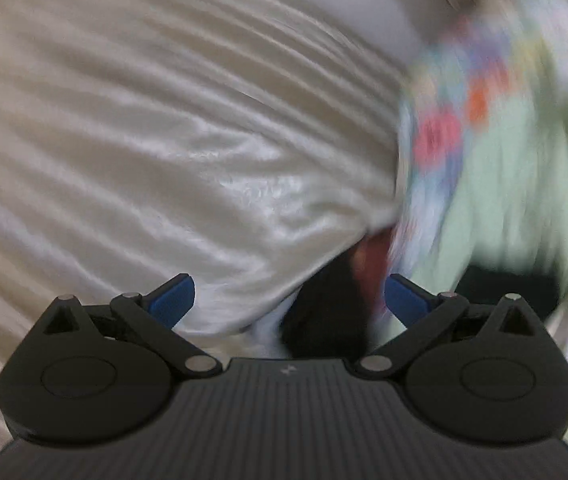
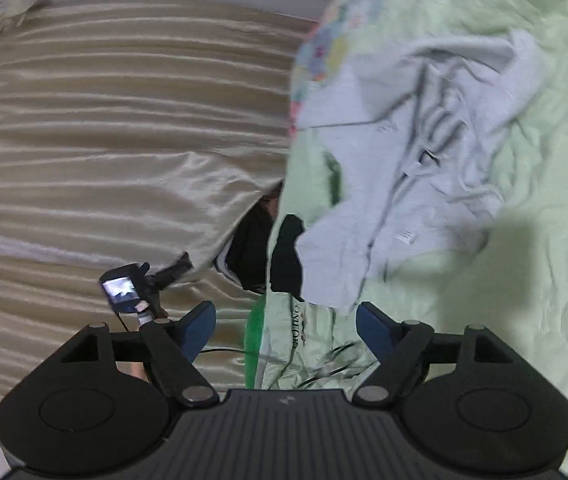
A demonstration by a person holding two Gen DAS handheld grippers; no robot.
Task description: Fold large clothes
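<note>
One grey garment (image 2: pixel 416 184), two empty, wide-spread claws (image 1: pixel 289 300) (image 2: pixel 286 330)

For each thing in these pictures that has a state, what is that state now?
Left claw: open, nothing between its blue fingers.
Right claw: open, holding nothing.
Light grey garment: crumpled, unfolded, lying on the green sheet.
Pale green bed sheet: spread out, wrinkled.
Shiny beige ribbed cover: spread, creased.

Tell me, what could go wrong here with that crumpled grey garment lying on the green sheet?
The grey garment lies bunched in deep folds, so the open right gripper may pinch several layers at once. A thin dark cord trails just under its fingers and could snag. The left gripper, also open, shows a badly blurred view, so aiming it may be unreliable.
</note>
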